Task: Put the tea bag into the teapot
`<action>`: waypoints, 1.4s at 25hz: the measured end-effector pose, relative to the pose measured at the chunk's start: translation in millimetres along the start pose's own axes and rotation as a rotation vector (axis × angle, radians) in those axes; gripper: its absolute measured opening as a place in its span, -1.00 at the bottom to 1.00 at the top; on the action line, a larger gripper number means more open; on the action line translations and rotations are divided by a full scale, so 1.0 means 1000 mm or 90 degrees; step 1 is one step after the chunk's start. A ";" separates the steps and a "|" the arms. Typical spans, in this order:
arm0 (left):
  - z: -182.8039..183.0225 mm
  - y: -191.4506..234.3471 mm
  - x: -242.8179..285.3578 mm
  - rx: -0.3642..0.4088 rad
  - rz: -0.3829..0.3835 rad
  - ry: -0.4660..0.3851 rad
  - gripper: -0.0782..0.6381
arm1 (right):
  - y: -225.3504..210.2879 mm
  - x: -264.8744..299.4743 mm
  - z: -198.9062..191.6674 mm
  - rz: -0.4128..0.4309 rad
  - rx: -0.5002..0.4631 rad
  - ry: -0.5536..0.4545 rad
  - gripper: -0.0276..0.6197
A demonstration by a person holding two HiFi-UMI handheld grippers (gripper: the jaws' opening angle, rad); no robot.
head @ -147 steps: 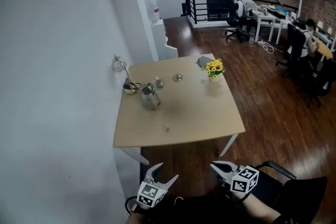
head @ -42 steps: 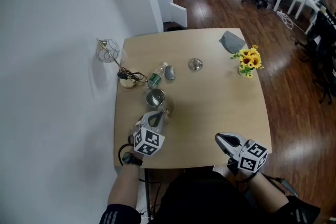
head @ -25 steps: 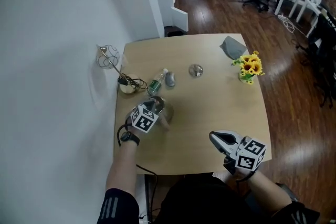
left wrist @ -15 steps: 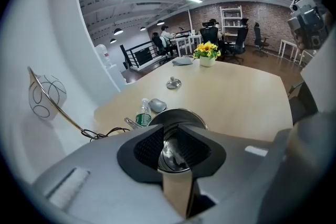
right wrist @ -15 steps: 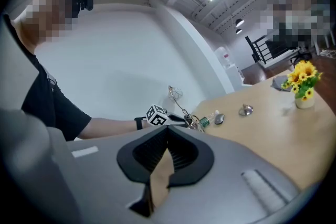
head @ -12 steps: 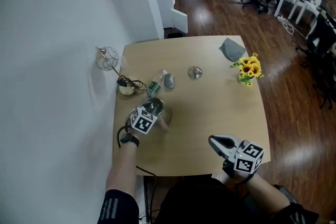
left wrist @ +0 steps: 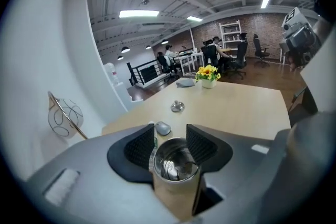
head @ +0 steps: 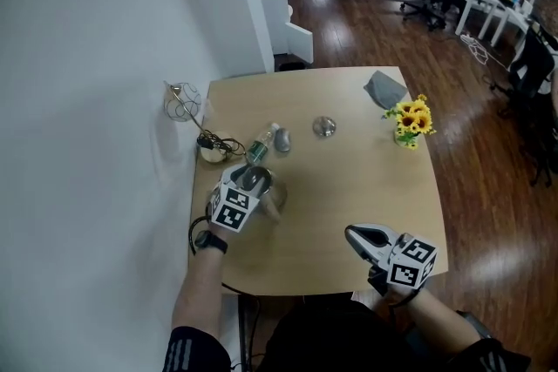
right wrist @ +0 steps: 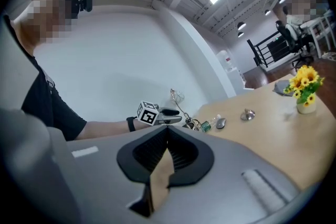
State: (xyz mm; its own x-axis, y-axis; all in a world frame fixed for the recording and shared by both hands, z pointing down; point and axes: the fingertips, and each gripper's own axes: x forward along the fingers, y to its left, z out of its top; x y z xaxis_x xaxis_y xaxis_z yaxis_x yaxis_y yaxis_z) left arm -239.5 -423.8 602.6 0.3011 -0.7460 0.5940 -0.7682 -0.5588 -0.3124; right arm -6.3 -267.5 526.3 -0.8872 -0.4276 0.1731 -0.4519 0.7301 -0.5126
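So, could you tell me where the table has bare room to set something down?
The widest bare stretch of table lies between the teapot, the flowers and the right gripper. The far strip behind the small lid, left of the grey cloth, is also free. It is crowded near the wall: bowl, bottle, teapot.
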 end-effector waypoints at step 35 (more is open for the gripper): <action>-0.013 -0.309 -0.256 -0.132 -0.104 -0.158 -0.68 | 0.129 -0.167 -0.105 0.004 -0.013 -0.037 -0.89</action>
State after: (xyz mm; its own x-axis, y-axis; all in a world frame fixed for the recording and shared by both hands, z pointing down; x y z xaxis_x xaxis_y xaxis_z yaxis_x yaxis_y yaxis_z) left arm -86.0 -55.7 556.7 0.5376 -0.7322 0.4182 -0.7892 -0.6115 -0.0562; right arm 73.4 -46.0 519.6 -0.8831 -0.4534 0.1208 -0.4493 0.7427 -0.4965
